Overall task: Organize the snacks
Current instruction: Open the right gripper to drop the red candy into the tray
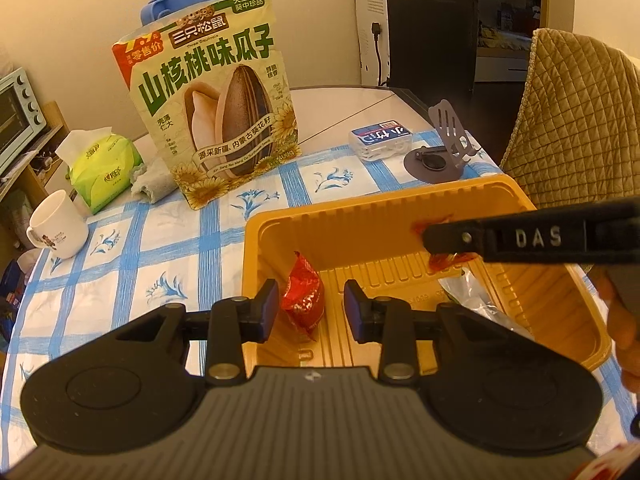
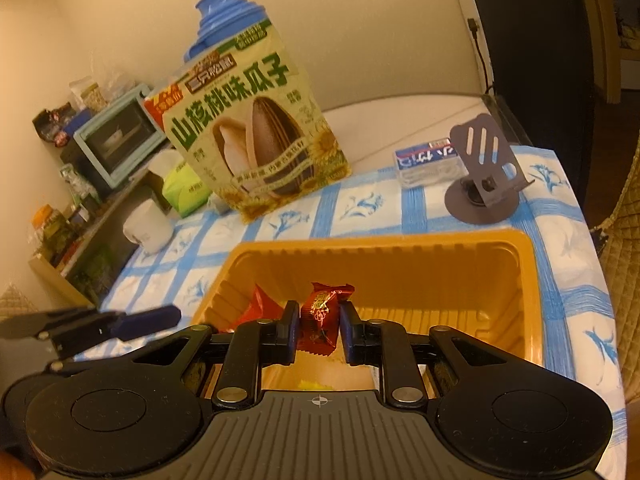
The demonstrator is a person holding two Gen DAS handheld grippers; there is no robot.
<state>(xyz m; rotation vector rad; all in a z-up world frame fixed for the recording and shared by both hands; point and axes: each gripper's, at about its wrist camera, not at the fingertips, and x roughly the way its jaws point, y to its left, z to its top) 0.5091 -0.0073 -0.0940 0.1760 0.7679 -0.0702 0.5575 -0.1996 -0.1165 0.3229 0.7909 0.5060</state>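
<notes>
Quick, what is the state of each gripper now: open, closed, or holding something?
Left gripper: open, a red snack packet loose between its fingers, over the orange tray.
Right gripper: open, a dark red candy between its fingers.

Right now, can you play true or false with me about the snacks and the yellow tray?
1. The yellow tray sits on a blue-checked tablecloth. True.
2. The big sunflower seed bag lies flat inside the tray. False: it stands upright behind the tray.
3. A red candy is between the right hand-held gripper fingers. True.
4. The left hand-held gripper hovers over the white mug. False: it is over the tray, above a red snack packet.
</notes>
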